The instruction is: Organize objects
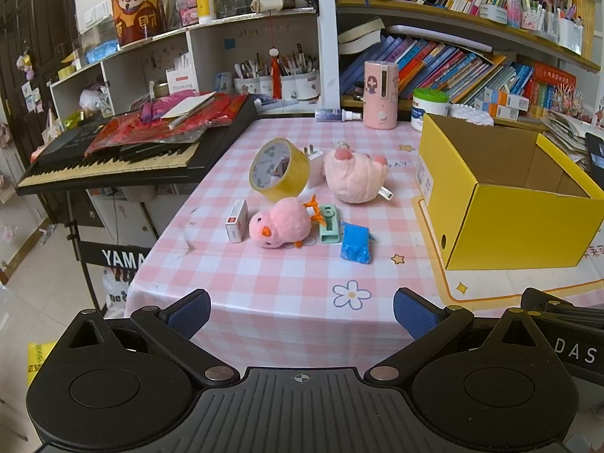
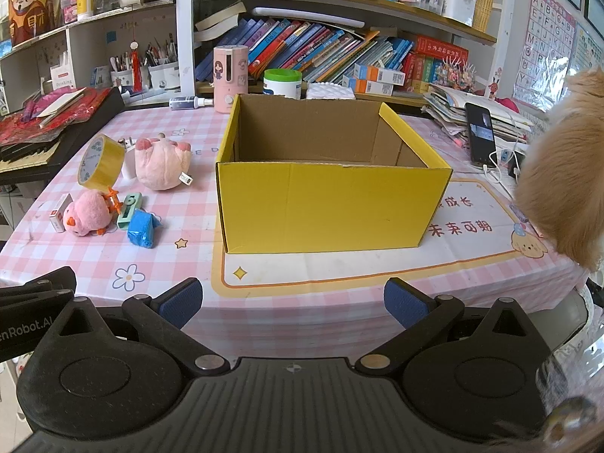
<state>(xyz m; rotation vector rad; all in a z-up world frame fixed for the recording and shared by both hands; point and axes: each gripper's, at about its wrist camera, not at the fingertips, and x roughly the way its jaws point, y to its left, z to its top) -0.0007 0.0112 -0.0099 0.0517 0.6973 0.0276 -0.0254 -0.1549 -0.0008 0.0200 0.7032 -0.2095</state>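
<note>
Only the right view shows the yellow box (image 2: 332, 204) interior (bare cardboard).

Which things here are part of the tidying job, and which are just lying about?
For the job: yellow box, tape roll, pink chick, pink plush, blue packet, green sharpener, small white box, white plug.

Just lying about: keyboard, humidifier, books, phone.

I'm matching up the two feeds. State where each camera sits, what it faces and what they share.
Left wrist: on the left tool, open, facing the toy cluster around the pink chick; the right tool's edge shows.
Right wrist: on the right tool, open, facing the yellow box; the left tool's edge shows.
Shared: chick, box, tape roll, checked tablecloth.
</note>
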